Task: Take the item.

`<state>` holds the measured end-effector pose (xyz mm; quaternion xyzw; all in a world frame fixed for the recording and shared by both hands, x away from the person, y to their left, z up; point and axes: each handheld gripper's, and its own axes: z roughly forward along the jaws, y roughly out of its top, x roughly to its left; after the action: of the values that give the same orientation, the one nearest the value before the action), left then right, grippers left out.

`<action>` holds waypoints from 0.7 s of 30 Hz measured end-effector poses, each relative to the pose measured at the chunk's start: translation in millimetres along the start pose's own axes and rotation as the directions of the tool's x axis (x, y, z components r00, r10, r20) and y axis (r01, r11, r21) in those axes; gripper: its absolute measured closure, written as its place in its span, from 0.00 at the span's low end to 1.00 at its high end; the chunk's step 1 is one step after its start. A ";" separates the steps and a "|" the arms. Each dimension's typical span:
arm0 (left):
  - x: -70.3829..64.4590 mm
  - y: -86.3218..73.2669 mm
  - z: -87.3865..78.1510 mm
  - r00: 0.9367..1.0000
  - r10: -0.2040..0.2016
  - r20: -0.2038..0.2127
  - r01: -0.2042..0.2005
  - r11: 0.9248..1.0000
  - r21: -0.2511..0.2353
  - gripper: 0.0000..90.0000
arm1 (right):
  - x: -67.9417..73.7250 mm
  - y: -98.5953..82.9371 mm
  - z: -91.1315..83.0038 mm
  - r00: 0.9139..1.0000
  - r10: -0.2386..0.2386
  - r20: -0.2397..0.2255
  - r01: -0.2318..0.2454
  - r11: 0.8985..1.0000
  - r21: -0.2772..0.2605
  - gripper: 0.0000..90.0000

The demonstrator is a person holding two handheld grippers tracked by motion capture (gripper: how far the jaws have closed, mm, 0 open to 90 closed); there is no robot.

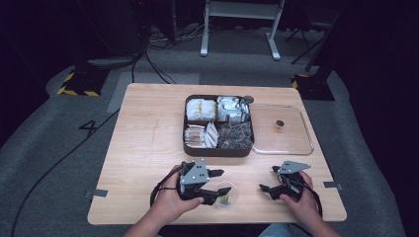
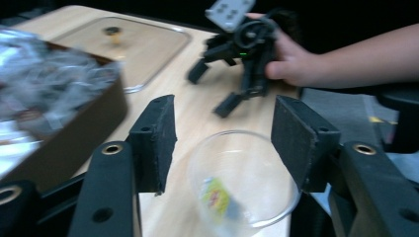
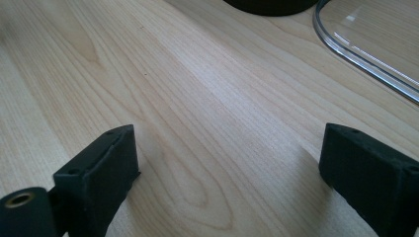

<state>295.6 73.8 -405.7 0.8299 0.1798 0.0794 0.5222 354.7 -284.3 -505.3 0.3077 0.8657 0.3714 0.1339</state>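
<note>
A dark brown four-compartment tray of wrapped packets sat mid-table, its clear flat lid with a small knob lying just beside it. A small clear plastic cup holding a yellow-green packet stood near the front edge, between the spread jaws of the left gripper. The right gripper, jaws released and empty, hovered over bare wood. The light wooden table stood on grey carpet in a dark room.
</note>
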 end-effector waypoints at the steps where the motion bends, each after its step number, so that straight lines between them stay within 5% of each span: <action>1: 2.2 -0.3 -3.7 1.000 -0.001 -0.022 0.001 1.000 0.005 0.47 | 0.1 0.2 0.1 1.000 0.001 0.001 -0.001 1.000 0.000 0.09; 9: 16.7 -9.1 -31.1 0.987 -0.066 -0.148 0.071 0.997 0.033 0.42 | 1.6 1.7 1.8 1.000 0.006 0.007 -0.006 1.000 0.004 0.07; 13: 25.4 -21.2 -48.5 0.967 -0.084 -0.239 0.102 0.993 0.065 0.40 | 1.5 1.4 1.5 1.000 0.003 0.003 -0.003 1.000 0.004 0.07; 18: 31.1 -30.7 -58.9 0.954 -0.113 -0.276 0.138 0.988 0.073 0.39 | 2.0 0.4 0.5 1.000 -0.002 0.001 0.002 1.000 0.005 0.07; 21: 37.4 -41.2 -69.2 0.936 -0.127 -0.327 0.164 0.982 0.088 0.38 | 2.1 0.0 0.1 1.000 -0.006 -0.003 0.006 1.000 0.004 0.07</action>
<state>299.0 162.1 -414.2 0.8187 0.3275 0.1636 0.4425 353.1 -282.9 -505.4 0.3048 0.8675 0.3700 0.1329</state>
